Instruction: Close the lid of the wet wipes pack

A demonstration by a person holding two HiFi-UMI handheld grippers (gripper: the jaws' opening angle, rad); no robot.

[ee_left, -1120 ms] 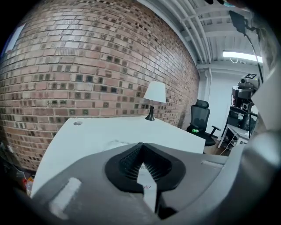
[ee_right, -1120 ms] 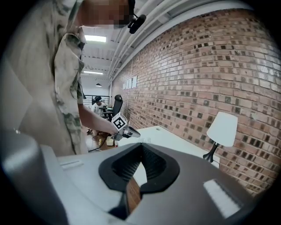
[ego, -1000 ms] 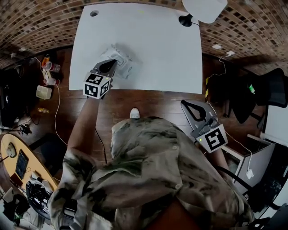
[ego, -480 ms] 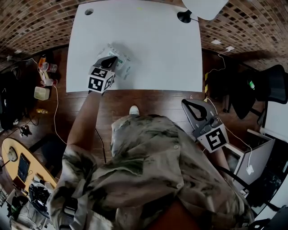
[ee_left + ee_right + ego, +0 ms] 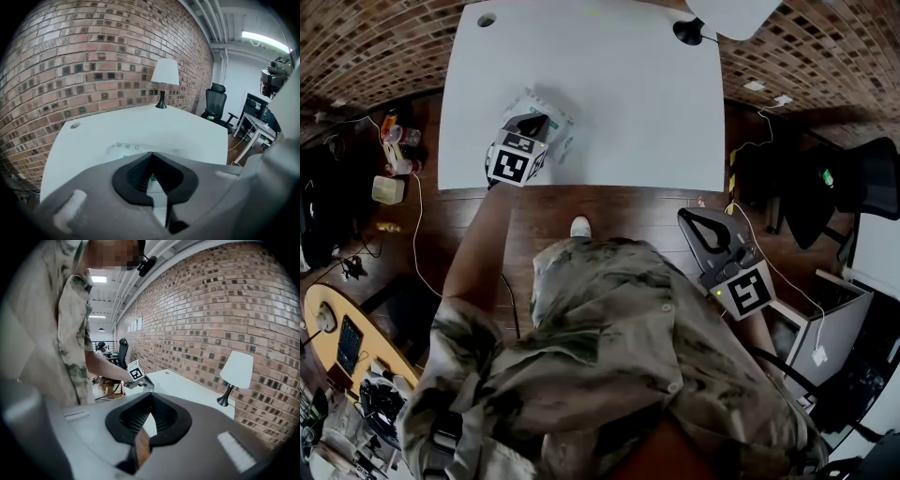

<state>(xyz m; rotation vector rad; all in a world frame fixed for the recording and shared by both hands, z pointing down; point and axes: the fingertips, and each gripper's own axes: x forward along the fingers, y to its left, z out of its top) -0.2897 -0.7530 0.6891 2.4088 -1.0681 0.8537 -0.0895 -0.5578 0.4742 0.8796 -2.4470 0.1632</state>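
Observation:
The wet wipes pack (image 5: 559,141) is a white crinkly pouch with green print, lying near the front left of the white table (image 5: 628,94). My left gripper (image 5: 534,122) is over the pack, its jaws shut tip to tip with nothing held. In the left gripper view the pack (image 5: 124,147) lies just under and beyond the left gripper (image 5: 151,154); the lid is hidden by the jaws. My right gripper (image 5: 692,217) hangs shut and empty off the table, at the person's right over the wooden floor. The right gripper (image 5: 151,397) looks toward the table.
A white lamp (image 5: 727,14) stands at the table's far right corner, and a cable hole (image 5: 487,20) is at the far left. Brick wall lies beyond the table. An office chair (image 5: 853,187) and floor clutter (image 5: 394,159) flank it.
My left gripper has moved forward, farther over the wipes pack. The right gripper has stayed where it was.

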